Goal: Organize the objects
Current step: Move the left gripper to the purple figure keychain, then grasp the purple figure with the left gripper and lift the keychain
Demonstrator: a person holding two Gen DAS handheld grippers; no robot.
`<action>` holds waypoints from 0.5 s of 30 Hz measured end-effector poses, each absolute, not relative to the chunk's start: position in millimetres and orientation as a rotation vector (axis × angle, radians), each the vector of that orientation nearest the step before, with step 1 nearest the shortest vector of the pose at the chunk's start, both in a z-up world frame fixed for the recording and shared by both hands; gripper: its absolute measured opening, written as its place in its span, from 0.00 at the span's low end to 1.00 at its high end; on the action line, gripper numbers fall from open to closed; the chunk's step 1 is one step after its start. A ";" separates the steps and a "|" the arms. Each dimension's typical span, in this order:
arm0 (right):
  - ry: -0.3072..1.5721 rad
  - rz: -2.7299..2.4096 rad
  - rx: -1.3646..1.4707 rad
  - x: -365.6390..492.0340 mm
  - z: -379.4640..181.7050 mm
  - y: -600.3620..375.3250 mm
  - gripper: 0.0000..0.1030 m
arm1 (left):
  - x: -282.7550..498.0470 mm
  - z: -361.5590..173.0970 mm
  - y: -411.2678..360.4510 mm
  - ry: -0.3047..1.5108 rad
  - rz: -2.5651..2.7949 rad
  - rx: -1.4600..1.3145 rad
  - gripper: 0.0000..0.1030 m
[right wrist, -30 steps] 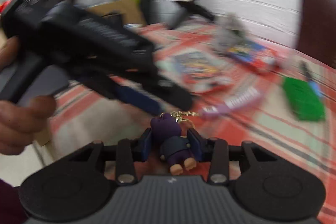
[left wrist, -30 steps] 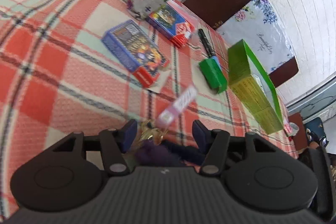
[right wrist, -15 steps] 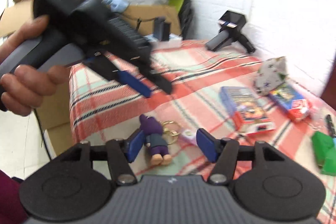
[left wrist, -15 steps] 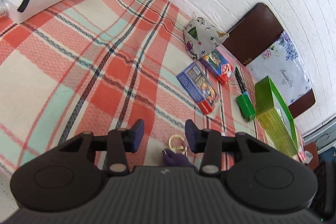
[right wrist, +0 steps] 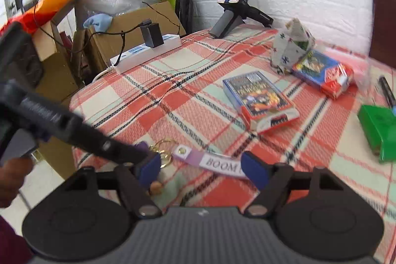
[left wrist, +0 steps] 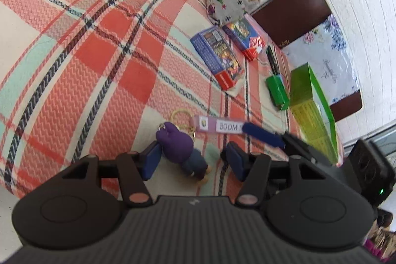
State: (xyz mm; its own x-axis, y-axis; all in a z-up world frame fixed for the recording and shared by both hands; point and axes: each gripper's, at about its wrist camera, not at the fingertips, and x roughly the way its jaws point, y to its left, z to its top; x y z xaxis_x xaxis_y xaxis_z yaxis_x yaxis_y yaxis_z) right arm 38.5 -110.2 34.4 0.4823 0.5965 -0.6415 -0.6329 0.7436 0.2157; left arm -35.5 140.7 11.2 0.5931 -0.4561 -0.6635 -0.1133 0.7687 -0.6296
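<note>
A purple figure keychain (left wrist: 179, 147) with gold rings and a lilac "BOOM" strap (left wrist: 217, 126) lies on the plaid tablecloth near its front edge. My left gripper (left wrist: 191, 160) is open, its jaws on either side of the figure. My right gripper (right wrist: 201, 168) is open just above the strap (right wrist: 215, 161); its blue fingertip (left wrist: 262, 134) shows in the left wrist view. The left gripper hides most of the figure in the right wrist view.
Two card boxes (left wrist: 217, 56) (left wrist: 243, 37), a patterned pouch (left wrist: 226, 1), a black marker (left wrist: 272, 60), a small green box (left wrist: 277, 90) and a large green box (left wrist: 313, 105) lie further back. A power strip (right wrist: 146, 53) and a spare gripper (right wrist: 235, 9) sit at the far left.
My right gripper opened and let the keychain figure down onto the cloth, then drew back. My left gripper moved down around the figure.
</note>
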 end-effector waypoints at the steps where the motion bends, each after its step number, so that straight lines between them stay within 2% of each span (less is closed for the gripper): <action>1: 0.767 0.780 -0.055 37.4 34.0 -110.4 0.76 | -33.5 10.8 143.0 0.934 -0.217 -0.703 0.58; 9: 0.643 0.726 -0.252 35.4 38.6 -93.9 0.76 | -34.9 12.4 134.8 0.939 -0.191 -0.705 0.58; 11: 0.648 0.711 -0.260 42.9 35.3 -95.4 0.77 | -33.9 11.3 133.8 0.936 -0.185 -0.709 0.58; 13: 0.691 0.710 -0.240 53.7 28.6 -100.9 0.82 | -33.2 10.7 133.1 0.933 -0.185 -0.714 0.58; 15: 0.714 0.732 -0.206 58.2 24.6 -109.2 0.82 | -31.5 10.1 132.8 0.933 -0.186 -0.719 0.58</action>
